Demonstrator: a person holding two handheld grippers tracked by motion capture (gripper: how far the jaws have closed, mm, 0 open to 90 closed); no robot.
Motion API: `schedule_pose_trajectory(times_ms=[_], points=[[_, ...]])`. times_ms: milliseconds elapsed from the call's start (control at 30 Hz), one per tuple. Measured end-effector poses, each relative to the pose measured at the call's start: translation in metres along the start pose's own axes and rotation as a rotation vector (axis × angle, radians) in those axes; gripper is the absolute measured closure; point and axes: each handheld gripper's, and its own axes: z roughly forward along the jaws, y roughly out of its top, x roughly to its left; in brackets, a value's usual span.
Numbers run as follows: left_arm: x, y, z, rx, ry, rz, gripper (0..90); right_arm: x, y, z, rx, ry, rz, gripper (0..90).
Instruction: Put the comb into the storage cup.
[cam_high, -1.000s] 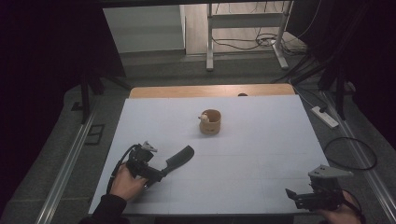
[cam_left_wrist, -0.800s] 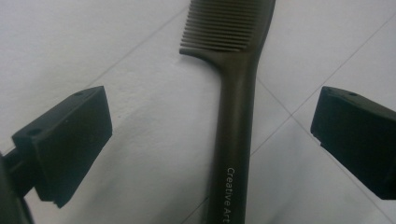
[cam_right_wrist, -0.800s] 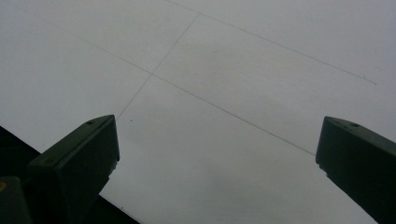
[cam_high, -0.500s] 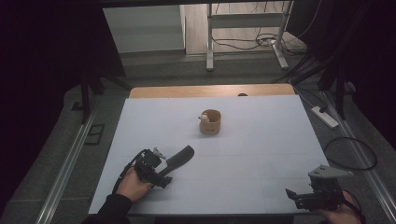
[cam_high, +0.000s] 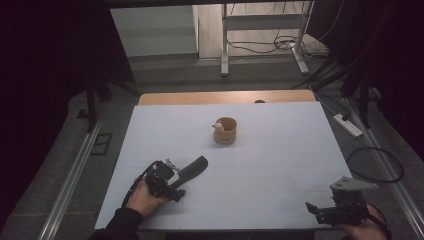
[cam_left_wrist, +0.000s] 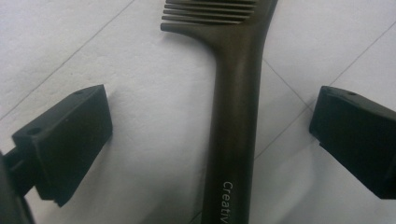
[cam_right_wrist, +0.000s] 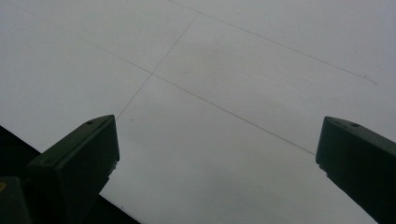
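Across the desk (cam_high: 280, 150) I've got a wide white sheet marked with thin lines, reaching from the wooden strip at the far edge to the near edge where my hands come in. Near the front left corner, my left gripper (cam_left_wrist: 210, 140) sits low over the dark comb (cam_left_wrist: 236, 116), jaws spread wide on either side of its handle, neither one touching it; the comb lies flat, teeth pointing away toward the middle. By the front right corner, my right gripper (cam_right_wrist: 217, 158) hovers over bare sheet, jaws apart, nothing between them. Past centre, toward the far edge, a small tan cup (cam_high: 225, 131) stands upright, something pale inside.
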Motion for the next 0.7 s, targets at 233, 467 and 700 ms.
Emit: schedule_pose_trajectory(times_ms=[233,467,700], points=[[-0.004,0.001,-0.005,0.011,-0.005,0.014,10.6,0.000,0.000,0.000,-0.001,-0.001,0.000,0.0],[-0.005,-0.001,-0.012,-0.007,0.000,-0.008,36.7,0.000,0.000,0.000,-0.001,-0.003,0.001,0.0],[-0.008,-0.001,-0.015,-0.009,0.005,0.001,68.7,0.000,0.000,0.000,-0.001,-0.003,0.000,0.0]])
